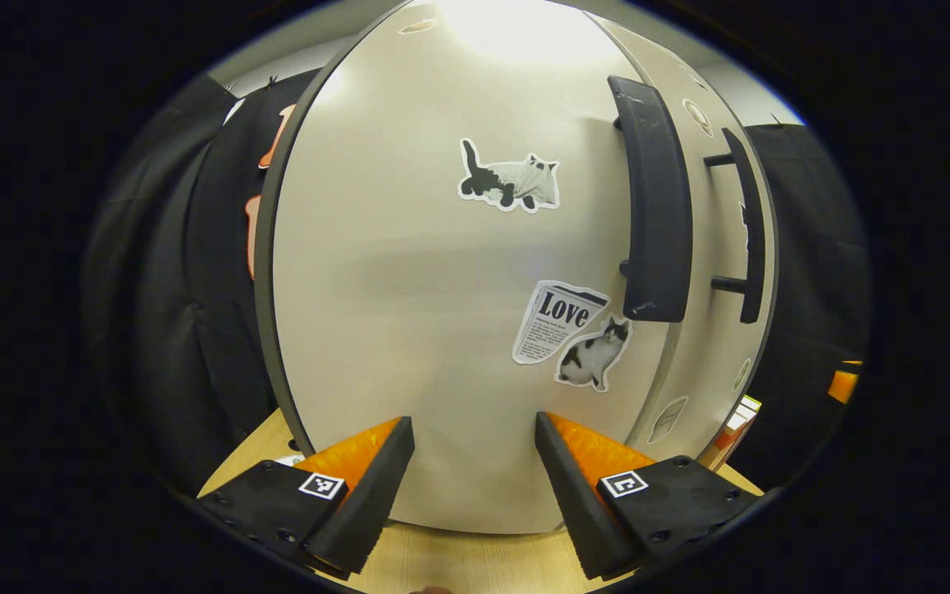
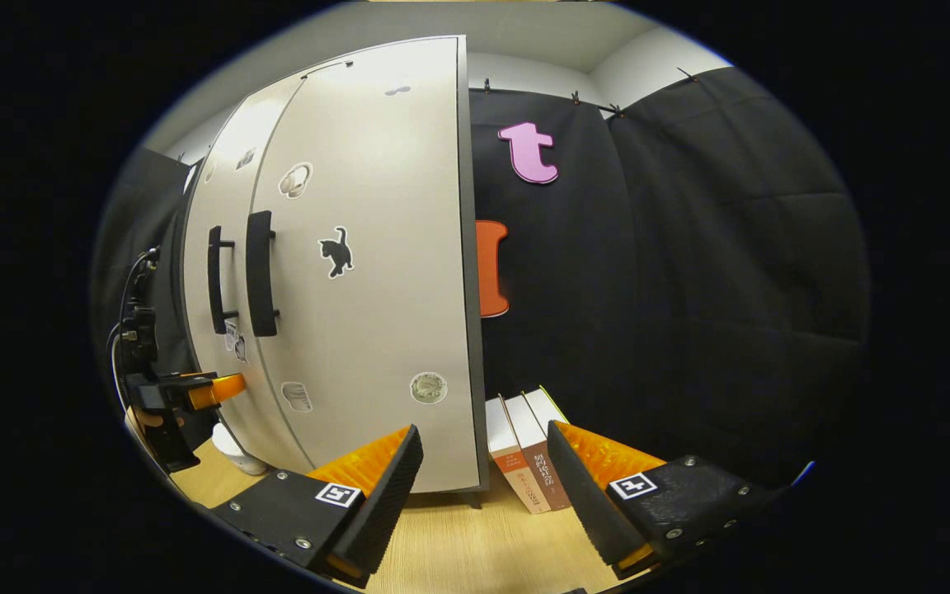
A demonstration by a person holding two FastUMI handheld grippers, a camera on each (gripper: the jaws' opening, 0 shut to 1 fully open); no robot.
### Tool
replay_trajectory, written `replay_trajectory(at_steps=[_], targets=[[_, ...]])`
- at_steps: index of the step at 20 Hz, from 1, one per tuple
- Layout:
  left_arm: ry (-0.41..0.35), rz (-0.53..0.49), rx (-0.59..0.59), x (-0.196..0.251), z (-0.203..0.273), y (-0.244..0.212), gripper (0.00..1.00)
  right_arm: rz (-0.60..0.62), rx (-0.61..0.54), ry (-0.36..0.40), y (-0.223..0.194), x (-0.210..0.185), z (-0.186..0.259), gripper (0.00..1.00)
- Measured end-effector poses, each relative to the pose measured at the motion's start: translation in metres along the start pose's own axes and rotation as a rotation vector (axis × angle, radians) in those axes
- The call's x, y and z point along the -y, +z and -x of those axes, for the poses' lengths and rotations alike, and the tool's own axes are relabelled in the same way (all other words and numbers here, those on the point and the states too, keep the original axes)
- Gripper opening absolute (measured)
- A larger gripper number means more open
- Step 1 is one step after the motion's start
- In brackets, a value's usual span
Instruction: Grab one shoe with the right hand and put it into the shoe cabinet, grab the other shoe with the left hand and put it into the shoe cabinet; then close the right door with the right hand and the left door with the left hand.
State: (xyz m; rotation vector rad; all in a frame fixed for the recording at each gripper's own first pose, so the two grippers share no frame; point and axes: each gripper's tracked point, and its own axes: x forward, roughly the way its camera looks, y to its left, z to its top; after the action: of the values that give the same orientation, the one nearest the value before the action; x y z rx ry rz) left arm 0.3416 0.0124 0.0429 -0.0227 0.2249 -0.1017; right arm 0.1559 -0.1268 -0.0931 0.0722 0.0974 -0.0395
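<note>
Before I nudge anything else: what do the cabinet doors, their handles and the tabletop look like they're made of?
Cabinet doors: smooth off-white panels with dark edge banding, probably laminated board; a soft sheen under the light, stickers lying flat. Handles: matte black bars on short standoffs, plastic or coated metal, hard to tell which. Tabletop: light wood-grain surface, likely laminate or veneer, slightly satin.

My view meets the shoe cabinet's pale grey left door, a smooth laminate-looking panel with a soft sheen where the lamp glares near its top. Its long black bar handle looks like matt plastic. The cat and newspaper stickers look like flat printed paper. Under me the light wooden tabletop shows fine grain and a satin finish. In the right gripper view, the black booth wall is matt, creased cloth, and the upright books have smooth, slightly glossy paper covers.
</note>
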Motion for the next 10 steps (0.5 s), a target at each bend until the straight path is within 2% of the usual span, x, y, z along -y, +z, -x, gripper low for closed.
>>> replay_trajectory(at_steps=[1,5,6,10], targets=[[0.011,0.001,-0.003,-0.002,0.001,0.003,0.95,0.001,0.001,0.004,0.003,0.000,-0.003,0.94],[0.038,-0.014,0.047,-0.019,0.030,0.038,0.97,0.019,0.033,0.027,0.028,-0.006,-0.005,0.94],[0.061,-0.014,0.064,-0.029,0.040,0.049,0.94,0.027,0.045,0.030,0.038,-0.007,-0.005,0.94],[0.085,0.048,0.119,-0.055,0.080,0.092,0.97,0.038,0.095,0.060,0.078,-0.019,0.003,0.94]])
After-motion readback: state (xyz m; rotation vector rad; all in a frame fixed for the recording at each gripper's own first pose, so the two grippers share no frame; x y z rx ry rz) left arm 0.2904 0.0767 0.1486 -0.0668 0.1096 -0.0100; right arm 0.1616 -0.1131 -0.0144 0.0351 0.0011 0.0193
